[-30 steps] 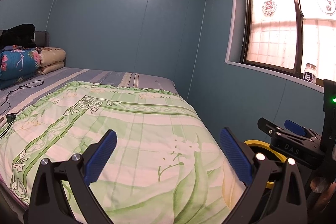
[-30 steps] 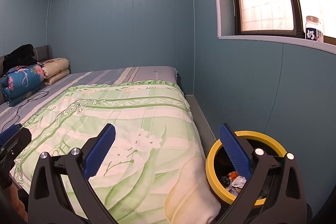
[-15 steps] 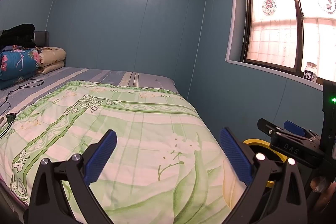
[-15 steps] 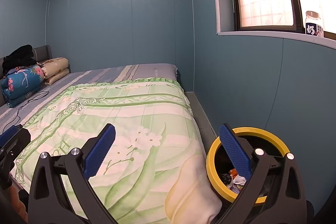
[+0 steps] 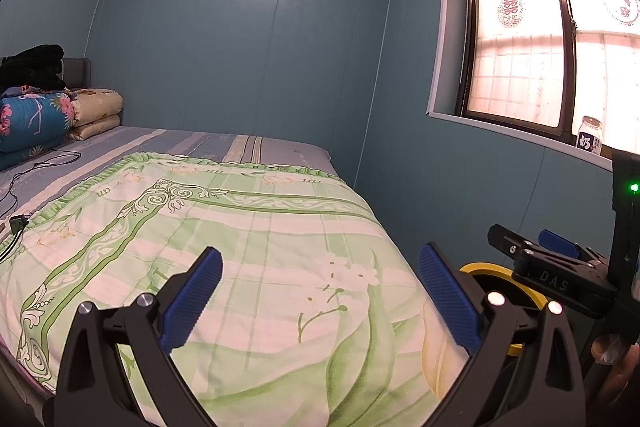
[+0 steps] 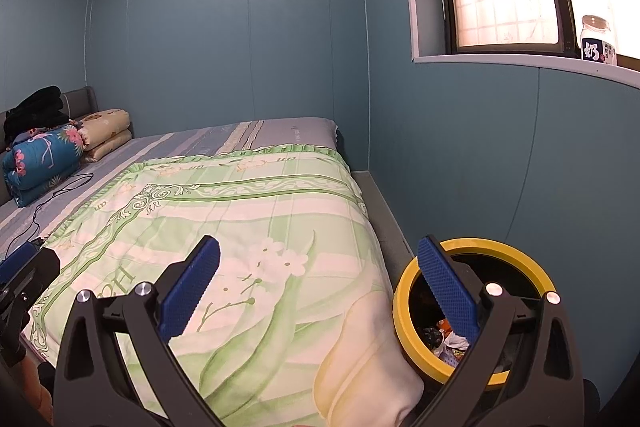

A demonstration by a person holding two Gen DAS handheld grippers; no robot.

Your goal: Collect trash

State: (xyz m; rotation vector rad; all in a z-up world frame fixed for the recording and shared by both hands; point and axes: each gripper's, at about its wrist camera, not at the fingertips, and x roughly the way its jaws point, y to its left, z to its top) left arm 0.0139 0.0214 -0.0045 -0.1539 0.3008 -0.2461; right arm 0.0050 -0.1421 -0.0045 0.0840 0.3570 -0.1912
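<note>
A bin with a yellow rim (image 6: 480, 247) stands on the floor between the bed and the wall, with crumpled trash (image 6: 448, 341) inside. In the left wrist view only a part of its rim (image 5: 480, 269) shows. My right gripper (image 6: 318, 287) is open and empty, with its right finger over the bin's near side. My left gripper (image 5: 320, 291) is open and empty above the green floral quilt (image 5: 224, 247). The right gripper's body (image 5: 560, 275) shows at the right of the left wrist view.
A bed with a striped sheet (image 6: 248, 135) fills the left and middle. Folded blankets (image 6: 44, 155) and a black cable (image 5: 36, 167) lie near its head. A jar (image 6: 598, 39) stands on the windowsill. A narrow floor strip (image 6: 384, 211) runs along the blue wall.
The right wrist view has shifted slightly, so the bin sits a little further right and higher. The left gripper has hardly moved. Both grippers have stayed open.
</note>
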